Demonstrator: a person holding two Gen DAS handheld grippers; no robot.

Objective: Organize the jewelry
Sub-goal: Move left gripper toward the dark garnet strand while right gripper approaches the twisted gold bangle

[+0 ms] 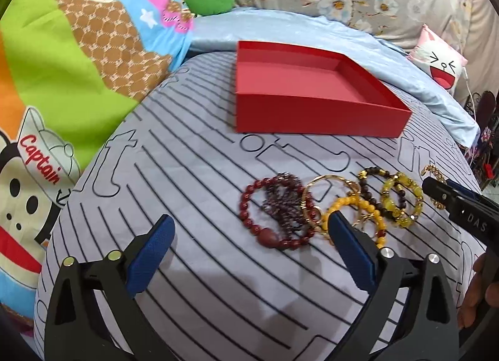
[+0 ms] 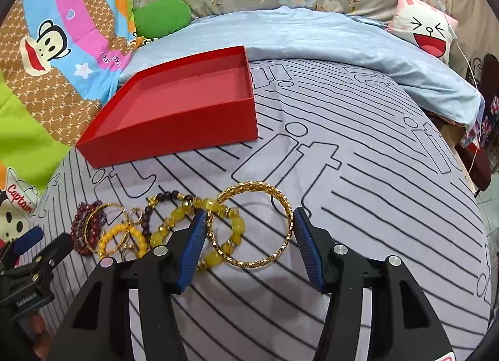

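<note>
I have the right gripper (image 2: 248, 223) spread wide, its fingers flanking the gold bangle (image 2: 251, 223) to clamp it. The left gripper (image 1: 249, 230) waits wide apart near the dark red bead bracelet (image 1: 274, 211), both well short of the empty red box (image 2: 174, 105).

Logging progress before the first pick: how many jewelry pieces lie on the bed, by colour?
Red bead bracelets: 2
Yellow bead bracelets: 2
Dark bead bracelet: 1
Gold bangles: 2
Total: 7, none in the box.
</note>
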